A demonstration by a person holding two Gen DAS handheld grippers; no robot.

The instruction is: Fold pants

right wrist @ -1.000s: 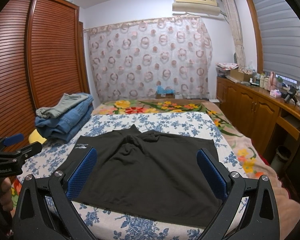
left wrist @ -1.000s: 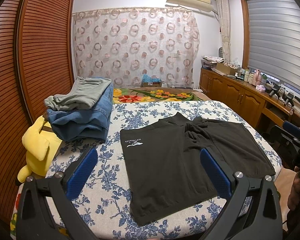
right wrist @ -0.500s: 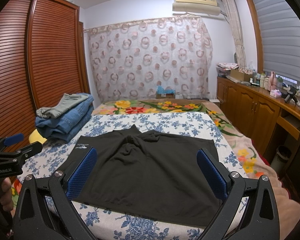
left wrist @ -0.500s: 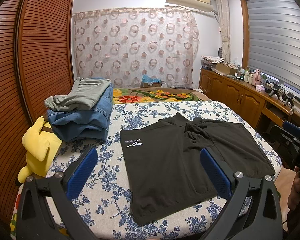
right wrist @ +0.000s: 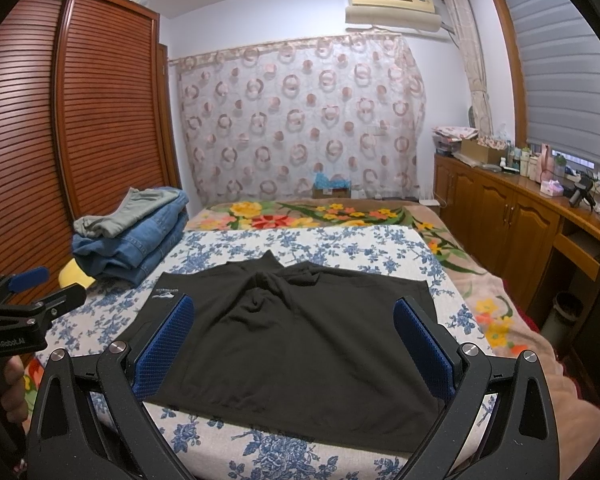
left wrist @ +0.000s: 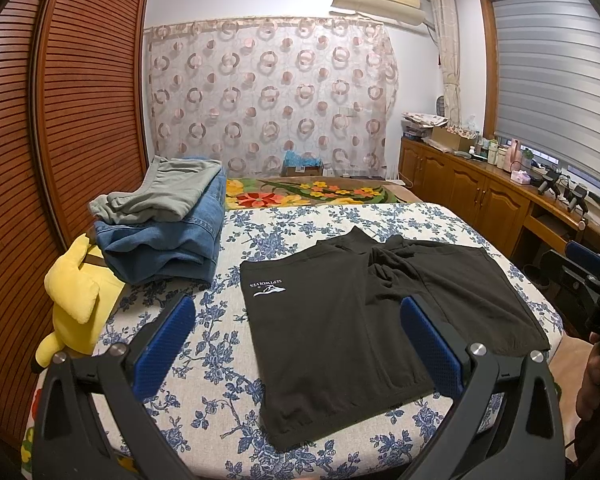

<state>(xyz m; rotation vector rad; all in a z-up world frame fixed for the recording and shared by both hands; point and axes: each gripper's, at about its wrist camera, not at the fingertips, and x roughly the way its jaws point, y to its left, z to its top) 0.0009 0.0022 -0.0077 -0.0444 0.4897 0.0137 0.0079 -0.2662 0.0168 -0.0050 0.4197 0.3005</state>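
Note:
Black shorts [left wrist: 352, 320] [right wrist: 300, 336] with a small white logo lie spread flat on the blue-flowered bed cover [left wrist: 220, 408] [right wrist: 300, 240], bunched at the crotch. My left gripper [left wrist: 296, 312] hovers open above the near edge of the bed, over the shorts' left half, holding nothing. My right gripper [right wrist: 294, 312] hangs open over the shorts' near hem, also empty. Each gripper shows at the edge of the other's view, held by a hand: the right gripper [left wrist: 584, 268] and the left gripper [right wrist: 32, 292].
A pile of folded jeans under a grey garment [left wrist: 168, 220] [right wrist: 136, 232] sits at the bed's far left. A yellow plush toy [left wrist: 76, 304] lies beside it against the slatted wardrobe [left wrist: 60, 120]. Wooden cabinets [right wrist: 500, 220] line the right wall.

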